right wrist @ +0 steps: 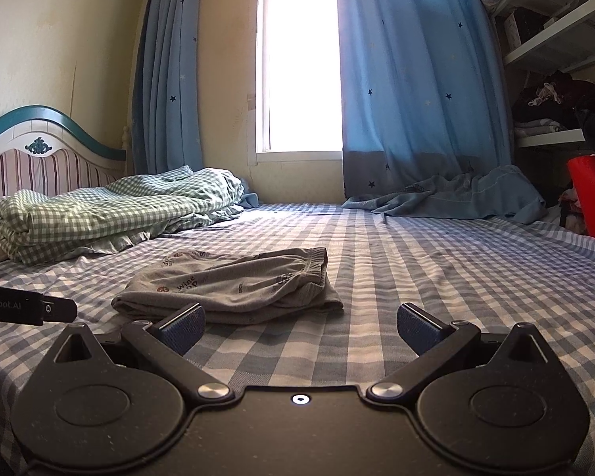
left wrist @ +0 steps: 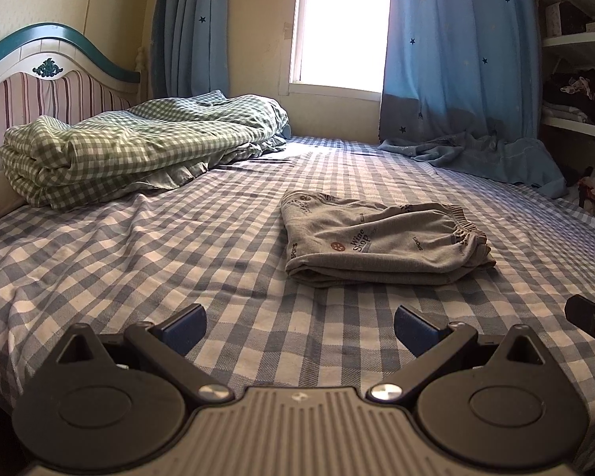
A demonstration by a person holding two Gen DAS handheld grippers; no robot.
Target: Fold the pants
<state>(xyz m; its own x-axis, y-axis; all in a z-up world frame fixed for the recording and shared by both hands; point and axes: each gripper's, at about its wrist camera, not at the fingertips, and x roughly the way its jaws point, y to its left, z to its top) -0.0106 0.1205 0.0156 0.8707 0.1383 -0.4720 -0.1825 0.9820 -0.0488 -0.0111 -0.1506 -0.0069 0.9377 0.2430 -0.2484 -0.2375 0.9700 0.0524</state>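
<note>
Nearest, the left claw (left wrist: 299, 329) and right claw (right wrist: 300, 327) both gape wide over the checked bed (left wrist: 139, 246), gripping nothing; just beyond them the grey pants (left wrist: 380, 240) lie folded flat on the sheet; farther left sits a green gingham duvet (left wrist: 131, 146); blue curtains (left wrist: 456, 51) hang beyond.

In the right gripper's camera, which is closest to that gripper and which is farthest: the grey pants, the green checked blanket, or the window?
From the right gripper:
1. Grey pants, just ahead, slightly left, on the bed.
2. Green checked blanket, farther back on the left, by the headboard.
3. Window, farthest, in the back wall.
</note>
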